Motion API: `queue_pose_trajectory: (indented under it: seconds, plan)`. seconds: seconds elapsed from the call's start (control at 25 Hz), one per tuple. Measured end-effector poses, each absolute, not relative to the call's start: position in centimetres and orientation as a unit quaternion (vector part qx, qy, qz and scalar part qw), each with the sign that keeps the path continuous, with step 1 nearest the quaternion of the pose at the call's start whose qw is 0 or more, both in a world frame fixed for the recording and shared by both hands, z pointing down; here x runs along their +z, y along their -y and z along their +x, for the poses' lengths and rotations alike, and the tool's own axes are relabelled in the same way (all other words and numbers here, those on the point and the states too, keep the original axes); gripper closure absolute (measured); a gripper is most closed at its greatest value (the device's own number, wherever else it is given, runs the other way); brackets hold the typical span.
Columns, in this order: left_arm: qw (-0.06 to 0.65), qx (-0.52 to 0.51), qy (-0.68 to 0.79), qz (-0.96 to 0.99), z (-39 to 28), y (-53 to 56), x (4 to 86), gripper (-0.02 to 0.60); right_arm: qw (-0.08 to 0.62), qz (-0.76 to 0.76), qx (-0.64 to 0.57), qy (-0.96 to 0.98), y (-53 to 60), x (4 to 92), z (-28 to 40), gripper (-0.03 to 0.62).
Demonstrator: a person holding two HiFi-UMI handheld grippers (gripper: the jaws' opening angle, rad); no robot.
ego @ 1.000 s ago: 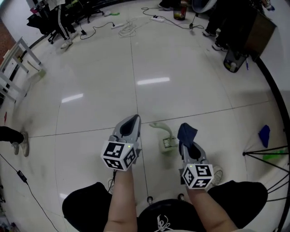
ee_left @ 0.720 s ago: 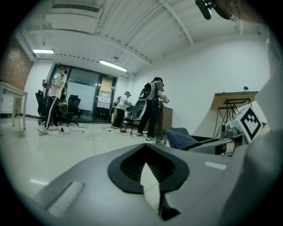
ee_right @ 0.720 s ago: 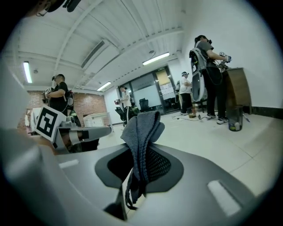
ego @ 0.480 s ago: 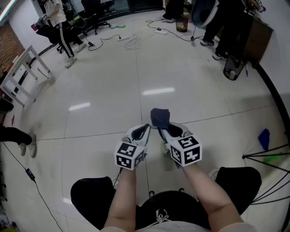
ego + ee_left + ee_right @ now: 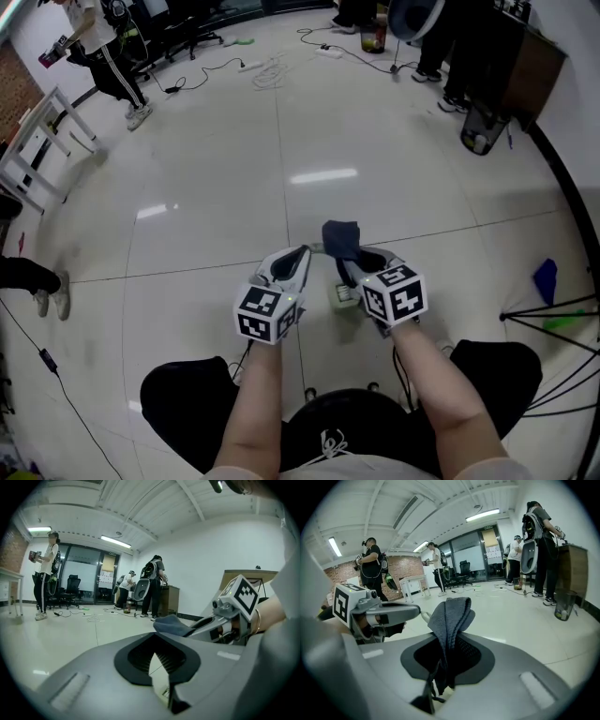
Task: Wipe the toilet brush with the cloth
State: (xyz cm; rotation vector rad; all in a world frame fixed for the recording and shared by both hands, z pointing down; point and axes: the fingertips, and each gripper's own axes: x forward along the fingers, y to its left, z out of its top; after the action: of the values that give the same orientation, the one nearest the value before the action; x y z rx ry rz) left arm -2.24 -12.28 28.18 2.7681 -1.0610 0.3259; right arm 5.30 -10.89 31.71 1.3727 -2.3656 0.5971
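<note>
- Far left, head view: white rack (image 5: pixel 36 150) on the tiled floor (image 5: pixel 216 187); a standing person's shoes (image 5: pixel 49 292) at the frame edge.
- left gripper (image 5: pixel 296 259): the head view gives only its housing and marker cube. Its own view shows the jaws drawn together at the tips, with a thin wedge of floor between the pads and nothing gripped.
- toilet brush (image 5: pixel 343 293): on the floor between the two grippers, largely covered by the right one in the head view. The right gripper view adds a pale handle end (image 5: pixel 424 616) just left of the cloth; contact cannot be told. No part of it can be made out for certain in the left gripper view.
- cloth (image 5: pixel 339 238): dark blue-grey, folded, standing up out of the right gripper (image 5: pixel 349 264). Right gripper view: jaws clamped on its lower part, with a loose tail hanging below.
- Left gripper view: cloth and right gripper seen side-on, near.
- Right: dark bin (image 5: pixel 483 127), blue item (image 5: pixel 547 278) on the floor, black tripod legs (image 5: pixel 553 317).
- Far end: cables (image 5: pixel 272 64) and several standing people.
</note>
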Motion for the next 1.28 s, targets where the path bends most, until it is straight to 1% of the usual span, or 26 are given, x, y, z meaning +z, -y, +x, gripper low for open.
queue_pose_trajectory:
  seconds: [0.32, 0.72, 0.96, 1.16, 1.28]
  plan:
    - [0.084, 0.106, 0.349, 0.927, -2.0, 12.2, 28.4, 0.575, 0.218, 0.483, 0.258, 0.807, 11.0, 38.4, 7.8, 0.523]
    - [0.088, 0.097, 0.343, 0.930, -1.8, 12.7, 28.3, 0.575, 0.277, 0.492, 0.317, 0.762, 9.6, 49.0, 9.3, 0.523]
    - [0.089, 0.096, 0.343, 0.930, -2.1, 12.9, 28.2, 0.575, 0.304, 0.474, 0.346, 0.750, 8.6, 53.3, 9.1, 0.523]
    - [0.089, 0.088, 0.335, 0.934, -1.8, 12.7, 27.8, 0.575, 0.286, 0.476, 0.381, 0.739, 7.0, 54.7, 10.3, 0.523]
    - [0.077, 0.069, 0.341, 0.934, -2.3, 12.9, 26.1, 0.575, 0.235, 0.526, 0.364, 0.732, 7.7, 51.9, 12.8, 0.523]
